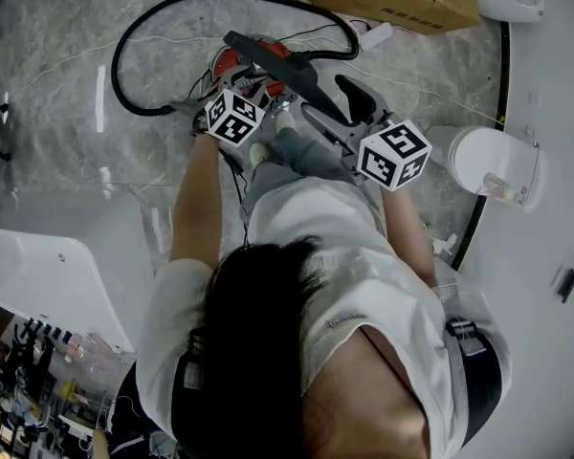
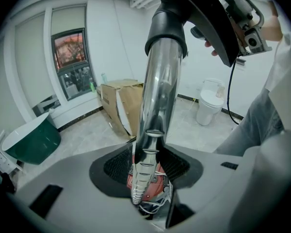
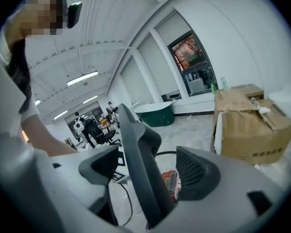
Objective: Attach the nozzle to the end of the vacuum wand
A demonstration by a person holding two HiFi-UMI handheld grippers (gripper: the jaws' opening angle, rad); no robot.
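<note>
Jaws clamp one wand (image 2: pixel 160 81) in left gripper (image 2: pixel 146 169), one nozzle (image 3: pixel 138 149) in right gripper (image 3: pixel 148 174).

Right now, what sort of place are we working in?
Probably a bathroom-fixture showroom or storeroom, not a home: a white toilet and a green bathtub stand on the marble-look floor, with a cardboard box between them.

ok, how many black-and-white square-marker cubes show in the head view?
2. One black-and-white marker cube rides on the left gripper, left of centre; the other on the right gripper, right of centre. No more seem hidden.
</note>
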